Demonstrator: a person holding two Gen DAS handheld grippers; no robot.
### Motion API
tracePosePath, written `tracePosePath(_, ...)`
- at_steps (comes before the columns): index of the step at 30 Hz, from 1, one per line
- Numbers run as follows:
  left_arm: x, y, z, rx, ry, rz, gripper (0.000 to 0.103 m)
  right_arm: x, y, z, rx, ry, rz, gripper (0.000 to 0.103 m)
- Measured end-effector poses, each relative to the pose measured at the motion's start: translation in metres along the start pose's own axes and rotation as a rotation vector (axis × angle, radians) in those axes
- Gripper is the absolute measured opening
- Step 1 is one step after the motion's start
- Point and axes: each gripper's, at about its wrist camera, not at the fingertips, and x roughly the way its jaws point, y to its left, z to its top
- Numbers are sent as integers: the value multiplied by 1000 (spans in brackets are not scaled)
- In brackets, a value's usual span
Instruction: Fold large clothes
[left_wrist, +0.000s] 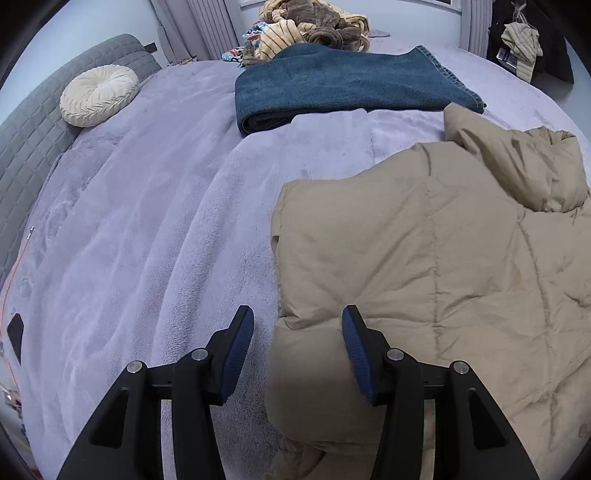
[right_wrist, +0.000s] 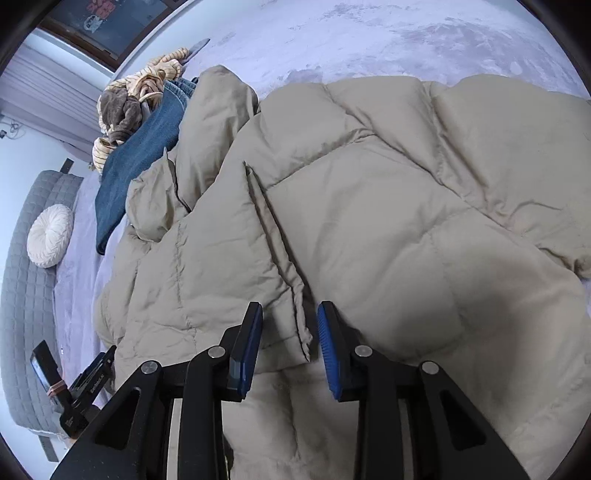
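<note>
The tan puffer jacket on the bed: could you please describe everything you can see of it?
The tan puffer jacket is quilted, of smooth matte fabric, and lies spread and rumpled on the lilac plush blanket. Its front edge runs between the open right gripper. The open left gripper straddles its side edge. A far fold lies against the folded jeans.

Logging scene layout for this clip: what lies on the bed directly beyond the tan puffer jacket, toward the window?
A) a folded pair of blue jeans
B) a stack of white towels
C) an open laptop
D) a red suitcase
A: the folded blue jeans lie on the lavender blanket just past the tan puffer jacket.
</note>
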Motion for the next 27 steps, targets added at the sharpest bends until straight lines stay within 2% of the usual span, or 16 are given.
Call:
tracePosePath(3,-25,-12,4,15,-11,-47,55,-26,-20,-3,21,-12,47,56)
tracePosePath(4,-33,-19,4,24,-13,-63,63,-35,-27,-3,36,-19,54,62)
tracePosePath(5,-41,-28,4,30,-18,-77,82,-41,-33,-6,50,-24,60,63)
tracePosePath(6,-50,-37,4,31,-33,-95,86,-49,-42,-8,67,-27,63,63)
tracePosePath(8,-63,-59,2,51,-36,-154,86,-66,-64,-8,114,-38,64,64)
tracePosePath(11,-73,-99,-3,78,-3,-215,86,-88,-99,-2,197,-66,56,71)
tracePosePath(13,-78,-128,-7,97,26,-259,86,-103,-127,2,255,-88,38,72)
tracePosePath(16,-84,-165,-15,119,57,-295,86,-121,-164,8,328,-121,22,73)
tracePosePath(19,-87,-195,-25,98,99,-344,86,-139,-202,14,386,-159,2,89)
tracePosePath(24,-91,-227,-34,82,143,-376,86,-154,-262,21,500,-196,-5,89)
tracePosePath(25,-92,-233,-35,79,139,-365,86,-156,-274,22,527,-208,2,91)
tracePosePath(26,-94,-237,-36,75,132,-354,86,-156,-283,24,544,-217,15,101)
tracePosePath(27,-93,-240,-36,74,130,-348,86,-156,-291,26,561,-230,33,103)
